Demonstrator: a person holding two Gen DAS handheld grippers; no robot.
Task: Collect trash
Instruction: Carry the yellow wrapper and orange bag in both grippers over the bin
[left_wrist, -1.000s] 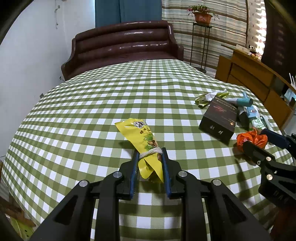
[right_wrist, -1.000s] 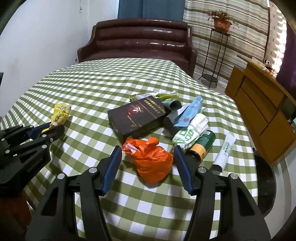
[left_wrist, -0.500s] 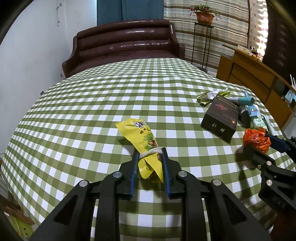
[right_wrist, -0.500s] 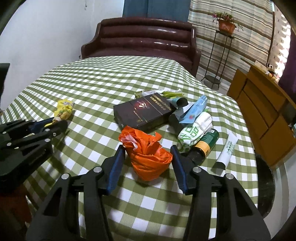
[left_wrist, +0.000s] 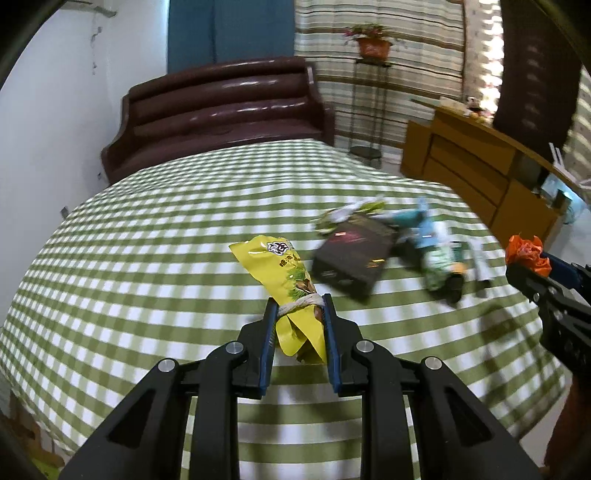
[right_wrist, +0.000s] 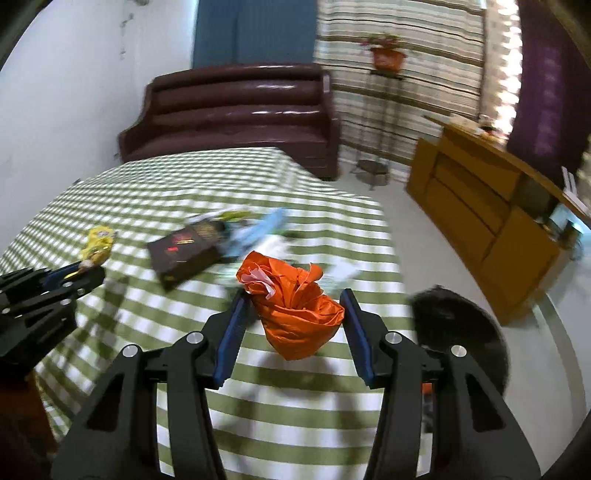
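Note:
My left gripper (left_wrist: 297, 306) is shut on a yellow snack packet (left_wrist: 284, 280) tied with string, lifted above the green checked table (left_wrist: 147, 240). My right gripper (right_wrist: 293, 299) is shut on a crumpled orange plastic bag (right_wrist: 295, 306), also raised off the cloth. From the left wrist view the orange bag (left_wrist: 526, 254) and the right gripper (left_wrist: 532, 275) show at the right edge. Seen from the right wrist, the left gripper (right_wrist: 79, 273) holds the yellow packet (right_wrist: 96, 245) at the left.
A black box (left_wrist: 352, 254), a blue tube, a green-white bottle (left_wrist: 437, 266) and wrappers lie on the table's right side. A dark round bin (right_wrist: 458, 328) stands on the floor right of the table. A brown sofa (left_wrist: 221, 114) and a wooden cabinet (left_wrist: 476, 177) stand behind.
The right gripper closed on the orange bag and lifted it off the cloth, moving right toward the table's edge. The left gripper rose with the yellow packet and swung rightward.

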